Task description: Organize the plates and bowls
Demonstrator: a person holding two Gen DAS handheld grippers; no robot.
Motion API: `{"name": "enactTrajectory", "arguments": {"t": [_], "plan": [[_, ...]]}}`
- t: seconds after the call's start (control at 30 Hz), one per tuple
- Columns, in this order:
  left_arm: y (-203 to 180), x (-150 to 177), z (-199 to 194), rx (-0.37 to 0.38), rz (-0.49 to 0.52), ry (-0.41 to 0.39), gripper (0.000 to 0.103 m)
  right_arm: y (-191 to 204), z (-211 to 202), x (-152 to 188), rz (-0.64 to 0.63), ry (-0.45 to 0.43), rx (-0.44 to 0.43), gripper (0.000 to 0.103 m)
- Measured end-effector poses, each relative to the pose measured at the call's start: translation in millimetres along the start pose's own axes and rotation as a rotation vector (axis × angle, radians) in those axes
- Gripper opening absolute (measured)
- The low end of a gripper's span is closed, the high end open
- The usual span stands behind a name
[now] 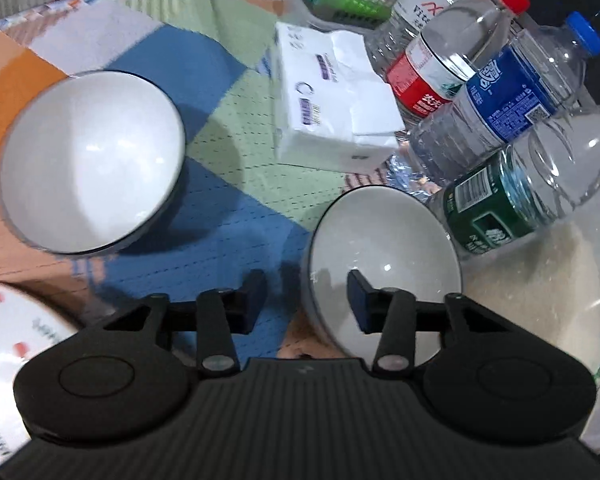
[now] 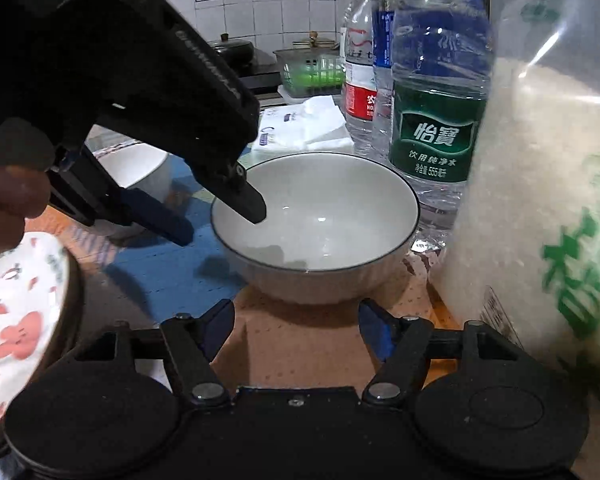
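A white bowl with a dark rim (image 1: 384, 256) (image 2: 320, 220) sits on the patchwork cloth beside the bottles. My left gripper (image 1: 306, 304) (image 2: 224, 220) is open and straddles that bowl's near-left rim, one finger inside the bowl and one outside. A second white bowl (image 1: 88, 160) stands further left on the cloth; it shows behind the left gripper in the right wrist view (image 2: 140, 168). A flower-patterned plate (image 1: 8, 336) (image 2: 12, 320) lies at the lower left. My right gripper (image 2: 296, 328) is open and empty, just short of the near bowl.
Several water bottles (image 1: 500, 120) (image 2: 436, 92) crowd the right side behind the bowl. A tissue pack (image 1: 332, 92) (image 2: 300, 124) lies behind the bowls. A big bag of white grains (image 2: 540, 200) stands close on the right. A green basket (image 2: 312, 76) sits at the back.
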State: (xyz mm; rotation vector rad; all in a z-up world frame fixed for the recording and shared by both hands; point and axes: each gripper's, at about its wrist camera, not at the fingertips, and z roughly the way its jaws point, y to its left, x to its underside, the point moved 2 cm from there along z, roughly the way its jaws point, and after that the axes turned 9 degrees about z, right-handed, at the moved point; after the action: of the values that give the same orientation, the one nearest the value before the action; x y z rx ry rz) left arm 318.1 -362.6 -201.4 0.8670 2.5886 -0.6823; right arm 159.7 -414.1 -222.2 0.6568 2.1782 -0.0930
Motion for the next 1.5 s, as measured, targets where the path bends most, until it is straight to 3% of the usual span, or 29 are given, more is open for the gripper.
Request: {"name": "enactTrajectory", "arguments": {"t": [0.13, 0.17, 0.2, 0.27, 0.5, 0.63, 0.73, 0.9, 1.1, 1.5], "plan": [[2, 0, 13, -0.023, -0.073, -0.016, 0.035, 2, 13, -2, 0.002, -0.018, 0.008, 0.079], [4, 0, 17, -0.011, -0.094, -0.007, 0.030, 4, 15, -2, -0.002, -0.023, 0.013, 0.080], [5, 1, 19, -0.005, -0.110, -0.002, 0.017, 5, 16, -2, -0.005, -0.028, 0.012, 0.085], [8, 4, 22, 0.002, -0.128, 0.014, 0.008, 9, 19, 0, -0.024, -0.029, 0.000, 0.091], [20, 10, 5, 0.005, -0.169, 0.060, 0.009, 8, 18, -2, -0.035, -0.015, -0.032, 0.092], [27, 17, 2, 0.007, -0.196, 0.109, 0.009, 11, 13, 4, -0.092, -0.013, -0.049, 0.093], [24, 21, -5, 0.006, -0.178, 0.103, 0.009, 13, 10, 3, -0.146, -0.015, -0.066, 0.095], [13, 26, -37, 0.013, -0.102, 0.072, 0.010, 14, -15, -4, -0.181, -0.037, -0.124, 0.095], [0, 41, -92, 0.025, -0.086, 0.040, 0.011, 21, -63, -15, -0.241, -0.067, -0.194, 0.096], [-10, 98, -198, -0.008, -0.044, 0.035, 0.011, 45, -165, -9, -0.385, -0.098, -0.392, 0.097]]}}
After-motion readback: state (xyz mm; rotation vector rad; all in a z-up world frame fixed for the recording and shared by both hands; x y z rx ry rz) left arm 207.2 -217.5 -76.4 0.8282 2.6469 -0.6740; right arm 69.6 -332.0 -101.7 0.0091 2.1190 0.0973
